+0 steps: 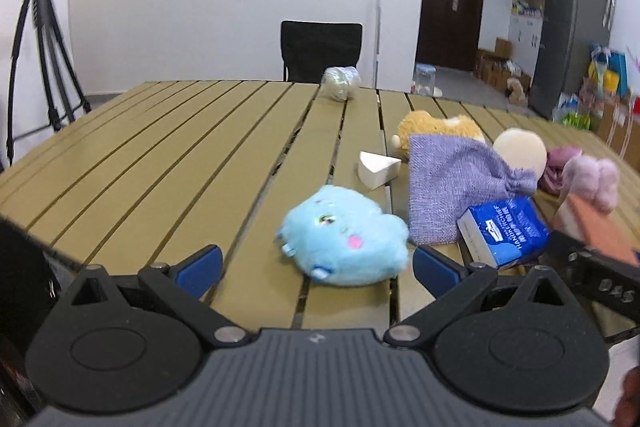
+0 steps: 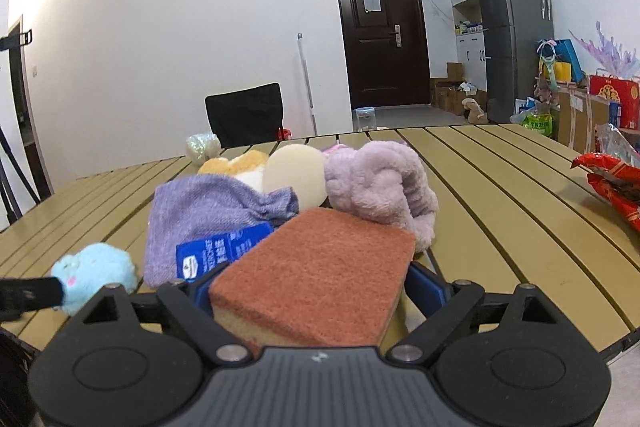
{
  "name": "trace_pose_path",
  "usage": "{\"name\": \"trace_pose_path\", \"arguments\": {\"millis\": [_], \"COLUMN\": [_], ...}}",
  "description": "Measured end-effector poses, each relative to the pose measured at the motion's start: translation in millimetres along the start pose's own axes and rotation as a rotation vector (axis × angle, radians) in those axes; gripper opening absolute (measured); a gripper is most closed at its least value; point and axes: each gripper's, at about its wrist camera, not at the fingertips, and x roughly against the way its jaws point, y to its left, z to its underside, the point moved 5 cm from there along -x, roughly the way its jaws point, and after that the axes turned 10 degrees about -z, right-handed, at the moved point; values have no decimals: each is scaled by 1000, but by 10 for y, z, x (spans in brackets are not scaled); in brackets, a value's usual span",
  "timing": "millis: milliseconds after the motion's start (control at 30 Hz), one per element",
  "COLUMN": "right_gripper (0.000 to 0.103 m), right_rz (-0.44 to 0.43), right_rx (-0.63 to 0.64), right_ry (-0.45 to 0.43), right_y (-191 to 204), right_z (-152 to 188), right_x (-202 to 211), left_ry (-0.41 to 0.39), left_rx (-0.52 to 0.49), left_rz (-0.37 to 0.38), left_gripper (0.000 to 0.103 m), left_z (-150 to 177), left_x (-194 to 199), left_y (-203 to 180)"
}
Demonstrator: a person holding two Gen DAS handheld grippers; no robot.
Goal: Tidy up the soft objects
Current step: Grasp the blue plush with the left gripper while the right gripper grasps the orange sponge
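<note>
**Right jaws on the sponge, left jaws spread behind the blue plush**

Right now the right gripper (image 2: 308,291) has its 2 blue pads set wide against the sides of a sponge (image 2: 316,279) — rust-red scouring face up, yellow foam edge toward the camera — and the sponge sits between them, clamped. The left wrist view shows the same sponge (image 1: 592,227) at its right edge, above the table.

Left gripper (image 1: 316,263): jaws apart, nothing between the pads. A light blue plush (image 1: 344,239) lies on the table just ahead of the fingertips, nearer the right finger, not touched.

Beyond the sponge, a cluster on the slatted tan table (image 2: 520,195):
- blue tissue pack (image 2: 224,247), just beside the sponge's left edge, lying partly on a lavender knit pouch (image 2: 200,211)
- pale round sponge (image 2: 296,175) behind the pouch, standing on edge
- lilac fluffy cloth (image 2: 380,187), bunched, just beyond the sponge's far right corner — contact unclear
- orange-and-white plush (image 2: 236,163) at the back of the group

Apart from the cluster: a white wedge-shaped sponge (image 1: 378,169) left of the pouch, a shiny wrapped bundle (image 1: 340,83) near the far edge, a red crinkled bag (image 2: 612,183) at the right edge.

Off the table: 1 black chair (image 2: 246,115) and a tripod (image 1: 40,47).
</note>
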Motion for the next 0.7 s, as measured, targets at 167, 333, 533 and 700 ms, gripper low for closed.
{"name": "trace_pose_path", "arguments": {"millis": [167, 333, 533, 700], "right_gripper": [91, 91, 91, 91], "right_rz": [-11, -13, -12, -17], "right_rx": [-17, -23, -27, -18], "right_ry": [4, 7, 3, -1], "right_y": [-53, -81, -95, -96], "right_z": [-26, -21, 2, 21], "right_x": [-49, -105, -140, -122], "left_ry": [17, 31, 53, 21], "left_rx": [-48, -42, -24, -10], "left_rz": [-32, -40, -32, -21], "left_gripper": [103, 103, 103, 95], "left_z": [13, -15, 10, 28], "left_x": [-214, -401, -604, -620], "left_y": [-191, -257, -227, -186]}}
